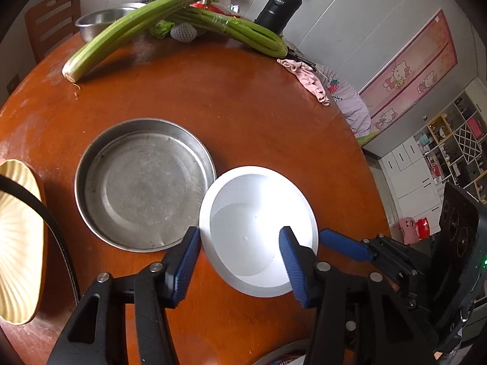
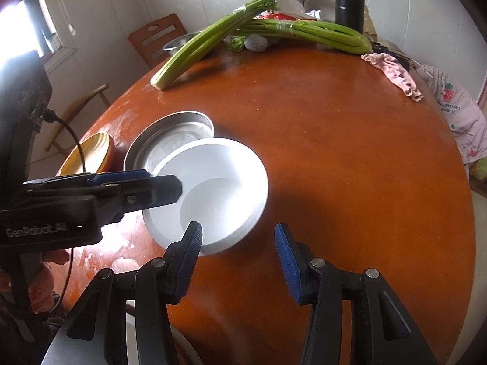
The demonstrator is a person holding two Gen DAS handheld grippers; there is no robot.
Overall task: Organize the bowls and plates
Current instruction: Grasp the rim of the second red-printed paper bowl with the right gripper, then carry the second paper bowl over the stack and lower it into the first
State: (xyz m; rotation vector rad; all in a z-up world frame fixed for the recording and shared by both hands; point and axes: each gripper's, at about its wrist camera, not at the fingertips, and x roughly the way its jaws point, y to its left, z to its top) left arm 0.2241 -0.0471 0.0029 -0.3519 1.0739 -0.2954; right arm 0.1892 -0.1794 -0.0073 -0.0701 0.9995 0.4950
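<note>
A white plate (image 1: pixel 258 213) lies on the round brown table, just right of a shallow steel pan (image 1: pixel 143 182). A yellow ribbed plate (image 1: pixel 18 243) sits at the left edge. My left gripper (image 1: pixel 240 243) is open, its fingers spread over the white plate's near rim. In the right wrist view the white plate (image 2: pixel 219 188), the steel pan (image 2: pixel 170 140) and the yellow plate (image 2: pixel 91 155) show too. My right gripper (image 2: pixel 237 243) is open and empty, just off the white plate's near right rim. It also shows in the left wrist view as a blue finger (image 1: pixel 344 245) beside the plate.
Two celery bunches (image 1: pixel 146 27) lie across the far side of the table (image 1: pixel 243 106), with a steel bowl (image 1: pixel 100 21), a black flask (image 1: pixel 280 3) and a pink cloth (image 1: pixel 307 79). A wooden chair (image 1: pixel 51 21) stands beyond the table.
</note>
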